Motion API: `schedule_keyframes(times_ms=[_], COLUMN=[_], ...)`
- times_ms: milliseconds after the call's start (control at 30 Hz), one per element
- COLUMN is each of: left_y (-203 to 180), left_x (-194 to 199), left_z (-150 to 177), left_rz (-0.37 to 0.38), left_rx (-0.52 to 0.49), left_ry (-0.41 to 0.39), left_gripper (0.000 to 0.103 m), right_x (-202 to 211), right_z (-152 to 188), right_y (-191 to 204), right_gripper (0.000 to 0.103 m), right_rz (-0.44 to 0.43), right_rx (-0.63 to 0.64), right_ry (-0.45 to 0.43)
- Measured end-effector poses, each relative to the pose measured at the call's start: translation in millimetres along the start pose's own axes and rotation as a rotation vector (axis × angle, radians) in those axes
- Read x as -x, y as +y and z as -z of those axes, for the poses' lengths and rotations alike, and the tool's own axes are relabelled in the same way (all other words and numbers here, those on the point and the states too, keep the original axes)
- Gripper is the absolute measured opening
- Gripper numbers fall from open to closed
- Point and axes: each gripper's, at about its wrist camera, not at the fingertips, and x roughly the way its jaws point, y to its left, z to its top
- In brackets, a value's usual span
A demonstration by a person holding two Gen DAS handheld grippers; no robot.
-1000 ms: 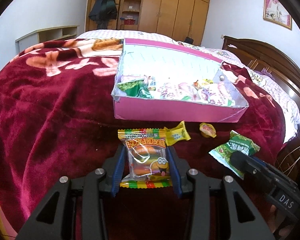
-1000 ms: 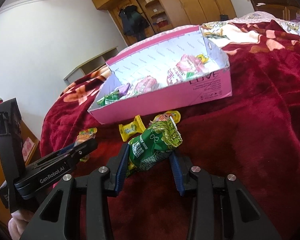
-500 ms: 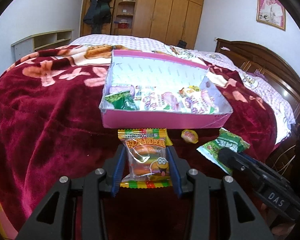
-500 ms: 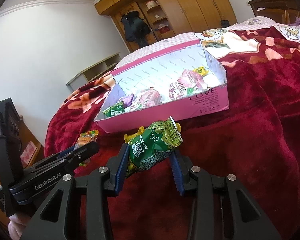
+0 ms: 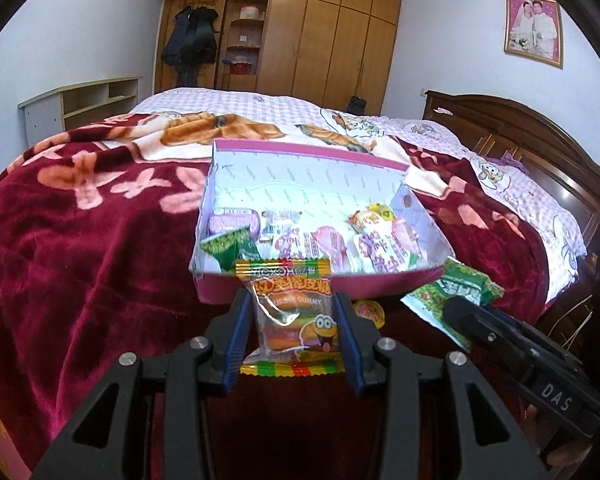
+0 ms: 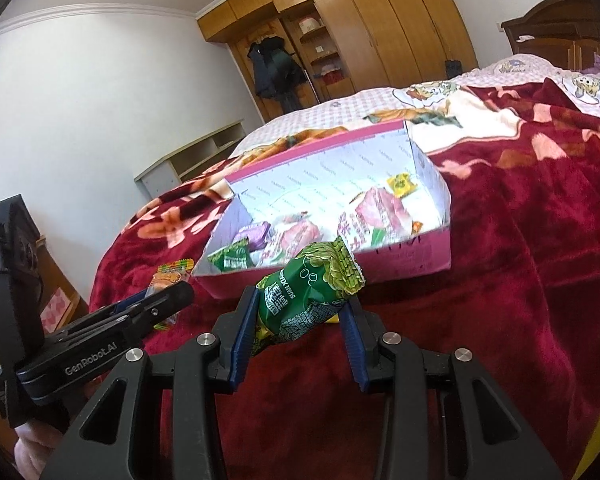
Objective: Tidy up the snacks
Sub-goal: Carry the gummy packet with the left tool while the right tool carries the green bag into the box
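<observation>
My left gripper [image 5: 291, 316] is shut on an orange gummy packet [image 5: 290, 312] and holds it above the blanket, just before the near wall of the pink box [image 5: 380, 286]. My right gripper [image 6: 300, 312] is shut on a green snack packet [image 6: 304, 292], raised in front of the pink box [image 6: 412, 258]. The box holds several wrapped snacks. The green packet [image 5: 456, 292] also shows in the left wrist view, right of the gummy packet. A small orange candy [image 5: 370, 312] lies on the blanket below the box front.
The box lies on a dark red flowered blanket [image 5: 80, 248] covering a bed. A wooden headboard [image 5: 540, 140] stands at the right, a wardrobe [image 5: 320, 40] behind, and a low shelf [image 5: 80, 104] at the left wall.
Both grippers have risen and moved closer to the box with their packets. The yellow candy on the blanket is now hidden behind the gummy packet.
</observation>
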Motion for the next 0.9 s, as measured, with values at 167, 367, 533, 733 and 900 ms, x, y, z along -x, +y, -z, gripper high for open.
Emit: schedule_keyframes(times_ms=[167,367,533,733,900], left_y=[0.8,1.5,-3.6,-10.0,-11.7], left_x=[-7.5,-20.2,-28.3,-39.5,-51.4], left_z=[-13.8,-30.0,-42.6,-57.4,-71.4], left_rz=[-0.01,-0.021,-0.024,-0.021,-0.024], left_rx=[-0.006,-0.011,-0.033,-0.048,-0.053], left_ry=[-0.02,-0.033,-0.044,-0.056,-0.059], left_gripper=[0.043,0.043,0.043,0.043,0.043], right_x=[-4.6,-14.1,-20.5,-28.7,-38.2], right_z=[-11.0,-25.6,-35.2,-48.5,-60.7], right_y=[-0.1,0.1,1.8,3.7,1.2], right_gripper=[0.041,0.041,0.041,0.041,0.041], right_rz=[0.008,0.005,-0.002,0.006,0.019], right_rx=[0.02,0.031,0.042,0.061,0.064], right_ry=[-0.007,-0.016,-0.024,-0.036,-0.043])
